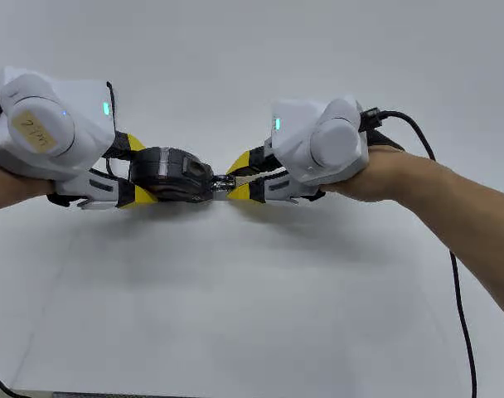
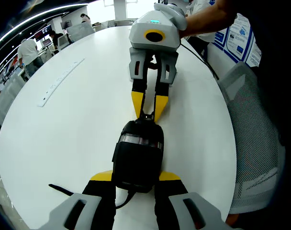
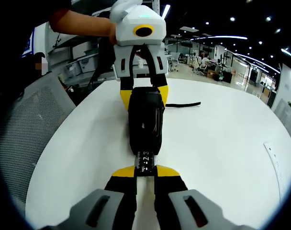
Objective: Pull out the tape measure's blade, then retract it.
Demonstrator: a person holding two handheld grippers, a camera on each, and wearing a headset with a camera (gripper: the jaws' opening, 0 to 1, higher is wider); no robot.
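Black tape measure [image 1: 171,174] in left claw [image 1: 141,169]

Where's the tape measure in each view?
Head view: left of centre, tape measure clamped in the left gripper.
Left gripper view: tape measure at lower centre, between that view's own jaws.
Right gripper view: tape measure at centre, just beyond the jaws.
Shared landmark: the short stretch of blade pinched by the right gripper.
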